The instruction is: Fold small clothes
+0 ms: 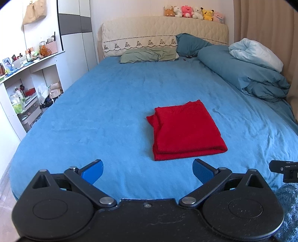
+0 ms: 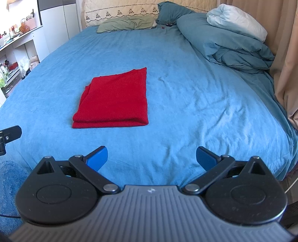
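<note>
Left wrist view: the red cloth lies folded into a flat rectangle on the blue bed, about mid-bed and a little toward the foot. Its long axis runs roughly from the foot of the bed toward the headboard, leaning slightly to the right at the near end. The thick folded edge faces the foot, showing stacked layers; the far corner points toward the pillows, and the left side shows loose layered edges. In the right wrist view the cloth sits left of centre, its fold edge again nearest the camera.

The left gripper hovers over the foot of the bed just short of the cloth, jaws spread wide, holding nothing. The right gripper is likewise wide apart and empty, over bare sheet to the right of the cloth.

Further out, a green pillow and a teal pillow lie against the headboard, and a bundled teal duvet with a pale blanket on top sits along the right side by the curtain. Plush toys line the headboard top. White shelves with clutter stand at left.

No writing is legible anywhere.
</note>
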Action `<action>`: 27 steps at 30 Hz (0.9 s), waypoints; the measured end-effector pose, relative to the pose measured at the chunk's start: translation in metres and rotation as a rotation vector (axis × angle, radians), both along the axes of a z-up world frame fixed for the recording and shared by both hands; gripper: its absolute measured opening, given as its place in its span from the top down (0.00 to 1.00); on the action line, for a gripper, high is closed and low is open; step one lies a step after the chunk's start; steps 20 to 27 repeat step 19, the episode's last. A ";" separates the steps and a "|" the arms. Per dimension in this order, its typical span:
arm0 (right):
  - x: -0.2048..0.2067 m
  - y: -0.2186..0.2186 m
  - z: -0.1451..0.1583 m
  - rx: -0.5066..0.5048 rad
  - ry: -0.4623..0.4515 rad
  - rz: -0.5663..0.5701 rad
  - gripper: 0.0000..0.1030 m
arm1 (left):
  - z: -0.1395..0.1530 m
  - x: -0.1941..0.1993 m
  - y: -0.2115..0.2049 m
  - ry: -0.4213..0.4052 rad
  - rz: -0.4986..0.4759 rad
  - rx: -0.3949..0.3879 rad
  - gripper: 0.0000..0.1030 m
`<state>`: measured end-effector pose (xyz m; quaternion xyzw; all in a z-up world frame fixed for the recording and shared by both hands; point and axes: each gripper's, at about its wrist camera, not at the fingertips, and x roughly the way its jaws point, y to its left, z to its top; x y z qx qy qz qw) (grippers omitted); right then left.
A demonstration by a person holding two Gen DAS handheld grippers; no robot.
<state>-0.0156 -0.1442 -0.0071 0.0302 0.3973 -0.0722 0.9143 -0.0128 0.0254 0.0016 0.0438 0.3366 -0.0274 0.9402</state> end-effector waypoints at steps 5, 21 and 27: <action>-0.001 0.000 0.000 -0.001 -0.003 0.005 0.00 | 0.001 -0.002 -0.001 -0.012 0.004 0.008 0.00; -0.001 0.002 0.001 -0.008 -0.009 0.006 0.00 | 0.001 -0.002 -0.002 -0.026 0.007 0.010 0.00; -0.001 0.002 0.001 -0.008 -0.009 0.006 0.00 | 0.001 -0.002 -0.002 -0.026 0.007 0.010 0.00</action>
